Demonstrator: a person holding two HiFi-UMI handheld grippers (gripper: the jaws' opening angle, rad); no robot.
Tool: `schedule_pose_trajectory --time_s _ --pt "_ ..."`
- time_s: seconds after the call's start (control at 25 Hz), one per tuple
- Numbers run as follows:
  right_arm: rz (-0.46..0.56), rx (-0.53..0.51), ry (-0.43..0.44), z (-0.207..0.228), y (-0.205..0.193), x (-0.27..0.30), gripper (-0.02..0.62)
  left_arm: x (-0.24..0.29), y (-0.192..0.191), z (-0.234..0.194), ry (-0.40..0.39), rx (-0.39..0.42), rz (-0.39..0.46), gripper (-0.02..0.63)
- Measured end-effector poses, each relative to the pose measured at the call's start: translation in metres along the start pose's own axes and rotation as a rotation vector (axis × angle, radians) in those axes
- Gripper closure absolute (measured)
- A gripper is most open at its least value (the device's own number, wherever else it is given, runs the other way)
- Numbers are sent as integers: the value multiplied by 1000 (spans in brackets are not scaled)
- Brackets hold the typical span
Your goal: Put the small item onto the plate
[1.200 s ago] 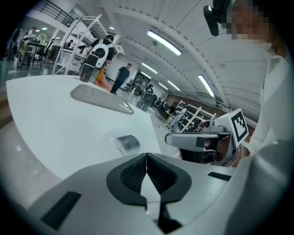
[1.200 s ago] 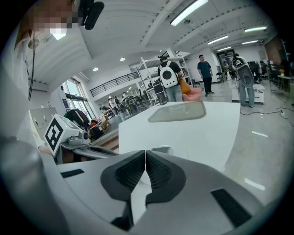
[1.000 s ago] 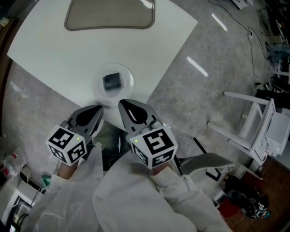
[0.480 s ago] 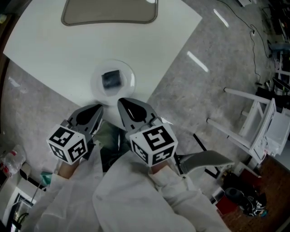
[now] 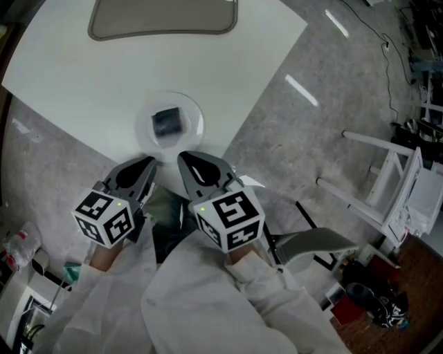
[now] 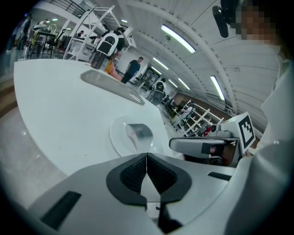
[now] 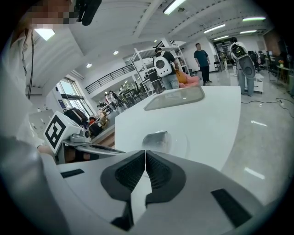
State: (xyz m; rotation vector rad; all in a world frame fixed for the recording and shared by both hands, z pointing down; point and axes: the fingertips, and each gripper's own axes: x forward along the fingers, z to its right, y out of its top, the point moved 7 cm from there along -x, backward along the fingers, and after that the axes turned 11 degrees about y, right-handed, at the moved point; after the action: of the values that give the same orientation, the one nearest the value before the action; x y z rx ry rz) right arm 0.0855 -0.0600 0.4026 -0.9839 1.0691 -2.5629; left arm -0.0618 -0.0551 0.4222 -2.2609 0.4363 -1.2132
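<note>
A small dark grey blocky item (image 5: 167, 122) lies on a clear round plate (image 5: 190, 113) near the white table's front edge. It shows again as the item (image 6: 139, 132) on the plate (image 6: 117, 137) in the left gripper view, and as the item (image 7: 156, 139) on the plate (image 7: 181, 143) in the right gripper view. My left gripper (image 5: 148, 166) and right gripper (image 5: 185, 160) hover side by side just short of the plate, off the table's edge. Both are shut with nothing between their pads: left gripper (image 6: 146, 156), right gripper (image 7: 145, 153).
A long grey tray (image 5: 163, 21) lies at the far side of the white table (image 5: 83, 76). A white frame stand (image 5: 387, 187) and a grey chair seat (image 5: 315, 245) are on the floor to the right. Clutter sits on the floor at lower left (image 5: 21, 256). People stand far off (image 7: 200, 57).
Both grippers stay shut and close together before the plate; the right one has sunk a little. The item rests unmoved on the plate.
</note>
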Motion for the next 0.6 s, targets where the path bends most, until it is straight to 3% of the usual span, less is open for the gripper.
schedule_pose_trajectory --time_s 0.6 --pt "-12 10 2 8 0 4 580 3 2 -3 44 -65 36 595"
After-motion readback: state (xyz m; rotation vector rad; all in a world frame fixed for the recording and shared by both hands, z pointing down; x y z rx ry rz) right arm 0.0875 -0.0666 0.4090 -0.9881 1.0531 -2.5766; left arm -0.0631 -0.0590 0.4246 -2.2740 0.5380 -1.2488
